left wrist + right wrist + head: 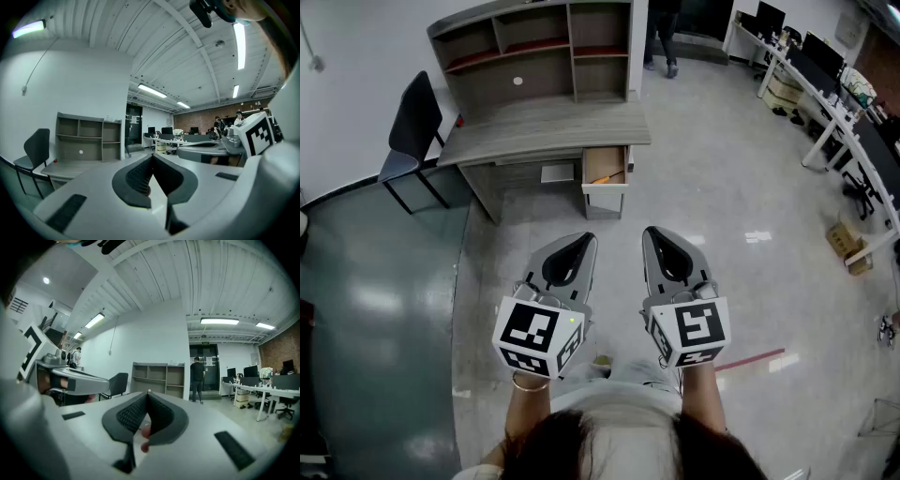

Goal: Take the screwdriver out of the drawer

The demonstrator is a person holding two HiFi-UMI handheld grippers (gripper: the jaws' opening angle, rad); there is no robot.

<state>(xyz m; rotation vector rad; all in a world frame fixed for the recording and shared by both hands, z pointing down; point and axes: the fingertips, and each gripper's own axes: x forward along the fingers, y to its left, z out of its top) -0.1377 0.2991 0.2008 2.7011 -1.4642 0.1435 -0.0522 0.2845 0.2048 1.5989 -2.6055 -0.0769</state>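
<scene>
With left fingers [586, 253] and right fingers [652, 249] pressed together, I'm planning to pinch the likely light, stiff screwdriver [602, 177] by its handle

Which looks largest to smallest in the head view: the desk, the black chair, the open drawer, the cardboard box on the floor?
1. desk, with its shelf unit
2. black chair
3. open drawer and cardboard box: they look about alike, so I would not rank them.
</scene>
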